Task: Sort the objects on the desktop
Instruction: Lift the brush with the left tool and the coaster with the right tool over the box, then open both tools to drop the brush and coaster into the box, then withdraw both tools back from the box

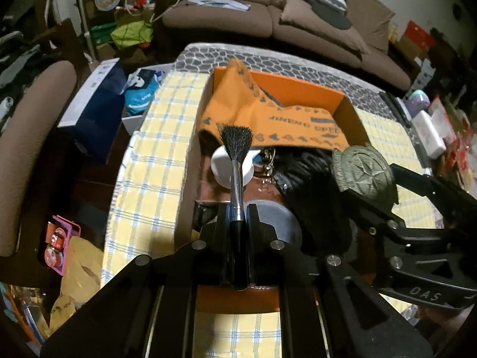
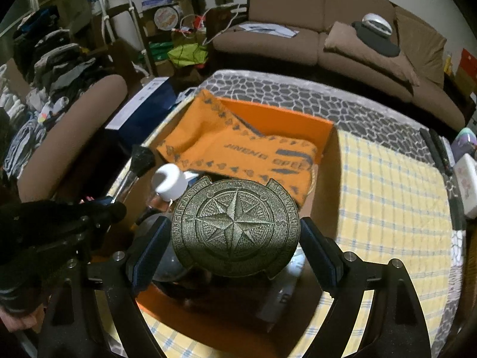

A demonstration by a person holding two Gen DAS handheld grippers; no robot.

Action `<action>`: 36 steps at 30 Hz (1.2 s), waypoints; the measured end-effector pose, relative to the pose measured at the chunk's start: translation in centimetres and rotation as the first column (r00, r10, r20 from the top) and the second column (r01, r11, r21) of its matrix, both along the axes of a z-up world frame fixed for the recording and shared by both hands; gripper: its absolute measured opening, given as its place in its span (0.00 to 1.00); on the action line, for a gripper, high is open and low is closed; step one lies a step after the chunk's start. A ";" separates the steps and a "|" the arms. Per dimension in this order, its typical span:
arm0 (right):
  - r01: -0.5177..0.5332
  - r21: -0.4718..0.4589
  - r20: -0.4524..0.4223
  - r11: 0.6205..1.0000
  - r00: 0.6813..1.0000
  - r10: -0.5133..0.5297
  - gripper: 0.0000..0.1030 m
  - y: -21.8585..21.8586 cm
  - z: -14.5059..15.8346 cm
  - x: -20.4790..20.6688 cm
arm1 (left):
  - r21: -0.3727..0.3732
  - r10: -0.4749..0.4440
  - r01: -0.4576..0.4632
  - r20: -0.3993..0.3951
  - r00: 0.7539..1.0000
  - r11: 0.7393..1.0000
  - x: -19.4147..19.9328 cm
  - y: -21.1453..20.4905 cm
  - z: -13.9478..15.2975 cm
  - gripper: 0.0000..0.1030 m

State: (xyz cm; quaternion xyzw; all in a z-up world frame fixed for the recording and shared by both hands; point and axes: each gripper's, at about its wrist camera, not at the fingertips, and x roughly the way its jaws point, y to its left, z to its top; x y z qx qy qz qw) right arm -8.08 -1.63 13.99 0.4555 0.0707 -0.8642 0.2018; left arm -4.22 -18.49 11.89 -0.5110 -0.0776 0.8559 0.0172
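Where brown sofa (image 2: 313,29) backs it, checked tablecloth (image 2: 387,179), orange box (image 2: 286,119).

Box (image 2: 325,132) sits on the bench (image 2: 387,185). Cloth (image 2: 238,149) lies in its far part; tape roll (image 2: 170,182) in front of the cloth. Sofa (image 2: 328,38) stands behind the bench.

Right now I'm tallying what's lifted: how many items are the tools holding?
2. The left tool grips a brush above the orange box; the right tool clamps a compass medallion over it.
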 end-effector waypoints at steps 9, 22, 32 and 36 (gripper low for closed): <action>0.043 0.009 0.059 0.999 0.997 -0.044 0.85 -0.5 -3.4 -0.8 | -0.009 -0.021 0.021 0.046 0.999 1.000 -1.2 -0.1 -2.9 0.10; 0.084 -0.008 0.084 0.996 0.993 -0.083 0.86 -0.1 -5.3 -0.9 | -0.029 -0.018 0.019 0.045 0.999 0.999 -1.6 0.0 -3.8 0.10; 0.091 -0.015 0.091 0.996 0.992 -0.089 0.90 0.0 -5.4 -0.1 | 0.005 0.003 -0.003 0.039 0.999 1.000 -0.6 -0.6 -3.1 0.29; 0.114 -0.039 0.077 0.993 0.991 -0.110 0.96 0.6 -4.7 0.2 | 0.016 0.023 -0.023 0.028 0.999 1.000 0.0 -1.1 -2.2 0.45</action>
